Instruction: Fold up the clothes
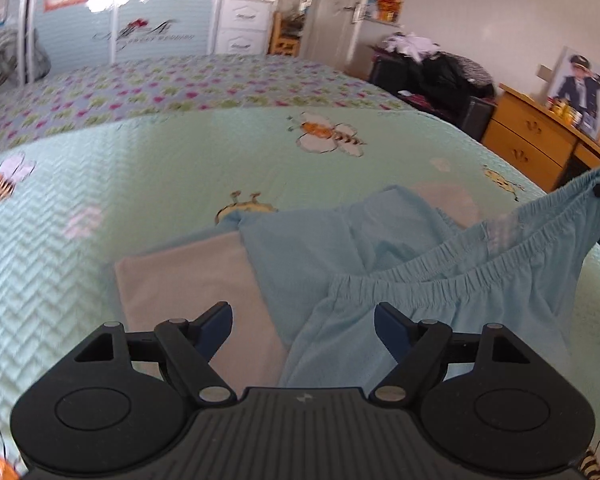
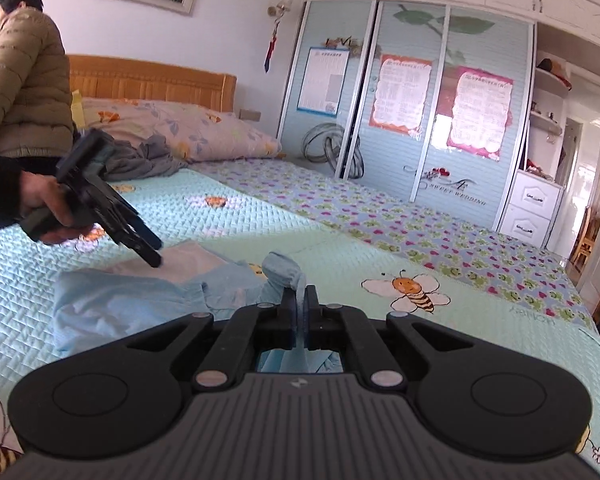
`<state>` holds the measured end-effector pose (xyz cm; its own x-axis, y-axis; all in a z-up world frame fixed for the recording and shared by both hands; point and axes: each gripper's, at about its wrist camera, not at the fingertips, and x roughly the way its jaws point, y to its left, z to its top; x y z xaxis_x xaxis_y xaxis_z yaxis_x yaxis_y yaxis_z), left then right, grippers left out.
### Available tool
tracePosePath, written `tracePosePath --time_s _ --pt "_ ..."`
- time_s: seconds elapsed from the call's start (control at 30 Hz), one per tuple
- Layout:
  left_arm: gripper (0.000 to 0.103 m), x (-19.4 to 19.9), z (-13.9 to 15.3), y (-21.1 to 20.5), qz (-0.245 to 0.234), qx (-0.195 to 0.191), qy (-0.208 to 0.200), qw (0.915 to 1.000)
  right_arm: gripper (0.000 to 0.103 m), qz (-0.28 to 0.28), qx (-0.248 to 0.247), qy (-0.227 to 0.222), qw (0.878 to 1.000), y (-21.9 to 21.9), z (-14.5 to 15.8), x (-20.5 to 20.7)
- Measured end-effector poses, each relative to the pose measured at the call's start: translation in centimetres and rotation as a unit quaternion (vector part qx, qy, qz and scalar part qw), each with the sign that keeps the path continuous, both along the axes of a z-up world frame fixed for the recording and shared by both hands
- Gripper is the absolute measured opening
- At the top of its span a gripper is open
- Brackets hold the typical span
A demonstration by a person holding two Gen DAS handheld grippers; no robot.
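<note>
The shorts [image 1: 400, 280] lie on the quilt [image 1: 140, 184] that covers the near half of the bed [image 2: 440, 240], with their waistband lifted toward the right, where the right tool [image 2: 300, 300] pinches a fold of it between its closed fingers. A folded cloth [image 1: 188, 280] lies flat on the quilt just left of the shorts, partly under their edge. The left tool [image 1: 303, 320] hangs over both, fingers apart, nothing between them; from the right wrist view it [image 2: 148, 248] sits left of the shorts, tips down near the cloth. Beyond the quilt lies the bare sheet, then the wardrobe [image 2: 412, 112]. Pillows [image 2: 188, 132] rest at the headboard [image 2: 148, 80], far left
</note>
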<state>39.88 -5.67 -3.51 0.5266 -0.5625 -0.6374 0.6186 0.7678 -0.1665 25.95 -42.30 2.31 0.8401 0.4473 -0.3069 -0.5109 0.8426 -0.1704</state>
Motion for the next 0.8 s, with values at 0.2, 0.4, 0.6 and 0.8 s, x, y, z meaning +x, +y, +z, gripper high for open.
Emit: tracePosePath --time_s 0.2,0.4,0.6,0.8 --pt "0.081 0.0 0.5 -3.4 -0.122 0.044 -0.036 0.9908 0.004 0.002 0.013 -0.022 1.000 -0.6 1.1 -1.7" --pt "0.081 1.8 -0.5 -6.3 -0.190 0.028 0.027 0.9810 0.004 -0.009 0.029 -0.017 0.999 -1.0 0.8 -1.9" --pt "0.081 2.4 -2.2 -8.6 -0.209 0.074 0.023 0.9748 0.004 -0.013 0.036 -0.012 0.999 -1.5 0.1 -2.2" --pt "0.081 2.9 -2.8 -9.0 -0.219 0.072 0.042 0.9722 0.004 -0.019 0.049 -0.004 0.999 -1.9 -0.4 -2.2"
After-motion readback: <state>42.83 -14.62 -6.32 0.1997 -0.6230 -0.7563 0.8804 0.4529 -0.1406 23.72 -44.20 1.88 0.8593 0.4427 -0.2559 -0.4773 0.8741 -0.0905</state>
